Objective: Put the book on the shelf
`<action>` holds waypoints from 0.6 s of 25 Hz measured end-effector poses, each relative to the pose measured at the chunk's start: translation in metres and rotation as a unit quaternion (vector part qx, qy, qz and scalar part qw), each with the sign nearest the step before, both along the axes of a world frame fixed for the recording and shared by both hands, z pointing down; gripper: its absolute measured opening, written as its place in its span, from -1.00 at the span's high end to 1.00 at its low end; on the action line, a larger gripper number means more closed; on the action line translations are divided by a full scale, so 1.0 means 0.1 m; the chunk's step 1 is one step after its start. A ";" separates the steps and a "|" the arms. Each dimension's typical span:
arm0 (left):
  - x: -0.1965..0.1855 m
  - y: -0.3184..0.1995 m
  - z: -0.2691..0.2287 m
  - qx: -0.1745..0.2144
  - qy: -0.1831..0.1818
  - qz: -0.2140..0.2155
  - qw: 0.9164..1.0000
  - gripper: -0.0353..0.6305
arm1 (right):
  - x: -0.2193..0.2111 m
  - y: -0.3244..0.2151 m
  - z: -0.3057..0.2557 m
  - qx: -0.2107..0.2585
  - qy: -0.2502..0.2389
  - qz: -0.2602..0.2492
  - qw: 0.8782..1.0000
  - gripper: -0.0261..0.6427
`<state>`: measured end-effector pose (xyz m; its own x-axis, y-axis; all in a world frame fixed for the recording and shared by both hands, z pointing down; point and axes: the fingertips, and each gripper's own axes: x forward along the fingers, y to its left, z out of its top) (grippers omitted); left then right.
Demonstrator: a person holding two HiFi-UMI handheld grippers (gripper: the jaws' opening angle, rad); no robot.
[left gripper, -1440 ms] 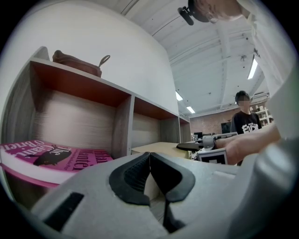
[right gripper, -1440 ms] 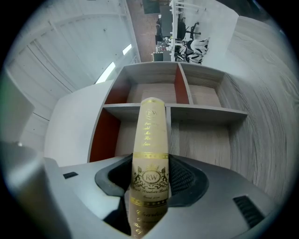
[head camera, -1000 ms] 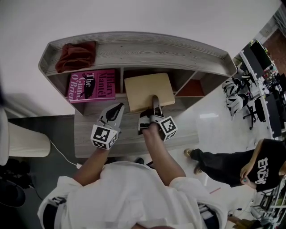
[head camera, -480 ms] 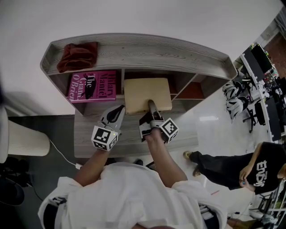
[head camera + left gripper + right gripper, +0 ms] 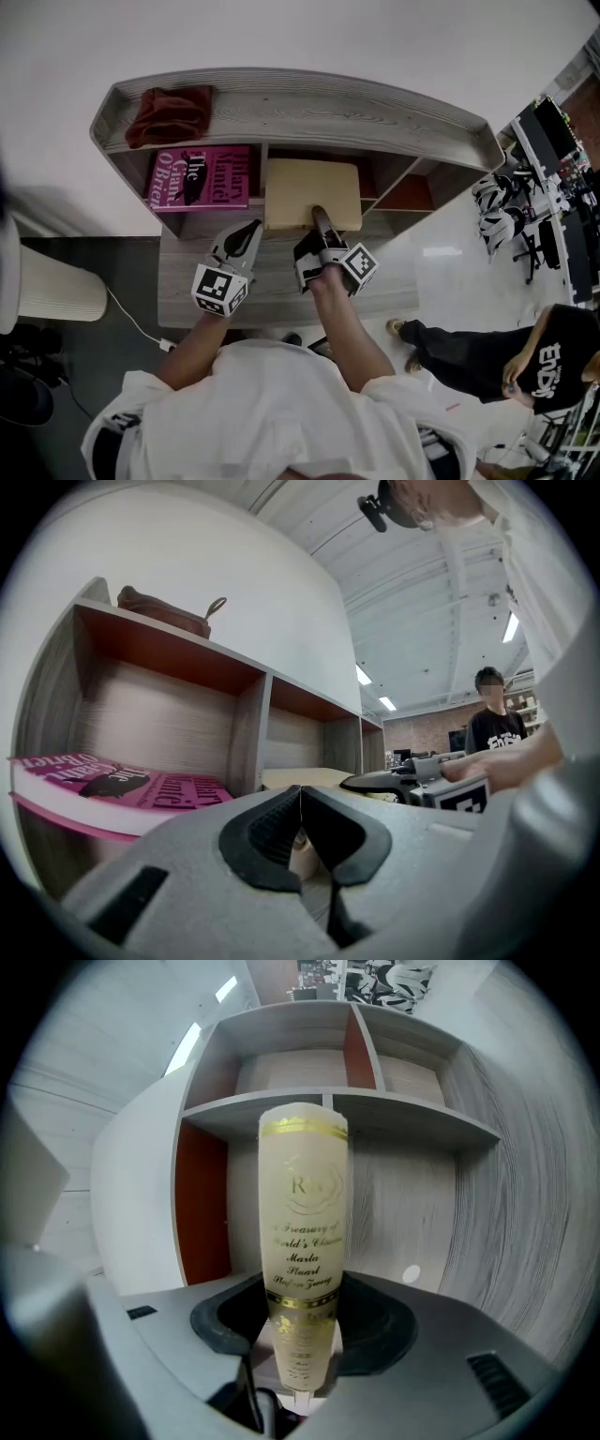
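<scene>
The cream book (image 5: 312, 192) is clamped at its spine by the right gripper (image 5: 319, 225) at frame centre, inside the shelf's (image 5: 281, 108) middle compartment, where bare back wall is seen beyond its far edge. At lower left, the left gripper (image 5: 246, 234) is seen closed on nothing.

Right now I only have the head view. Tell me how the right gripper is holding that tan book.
Observer: The right gripper clamps the tan book by its two covers. The spine, with gold lettering, faces the gripper's camera.
Operator: Report the left gripper's jaws.
Observer: The left gripper has its jaws together, with nothing between them.
Operator: Name that reddish lump on top of the shelf.
Observer: It is a brown bag with a loop handle, lying on top of the shelf.
</scene>
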<state>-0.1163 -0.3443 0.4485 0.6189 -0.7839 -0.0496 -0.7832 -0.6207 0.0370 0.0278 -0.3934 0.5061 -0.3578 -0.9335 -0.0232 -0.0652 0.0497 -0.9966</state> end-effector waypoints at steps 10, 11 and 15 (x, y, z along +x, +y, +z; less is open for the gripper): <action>-0.12 0.00 0.00 -0.004 0.003 -0.016 1.000 0.84 | -0.02 -0.26 -0.08 -0.012 -0.003 -0.011 1.000 0.33; -0.12 -0.01 0.01 -0.004 0.003 -0.017 1.000 0.84 | -0.02 -0.29 -0.08 -0.010 -0.005 -0.012 1.000 0.33; -0.12 -0.03 -0.02 -0.002 0.004 -0.018 1.000 0.84 | -0.01 -0.38 -0.09 -0.001 -0.005 -0.016 1.000 0.33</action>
<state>-0.1284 -0.3476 0.4463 0.5900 -0.8058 -0.0507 -0.8046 -0.5921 0.0458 0.0268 -0.4309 0.4968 -0.3871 -0.9217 -0.0260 -0.0529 0.0504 -0.9973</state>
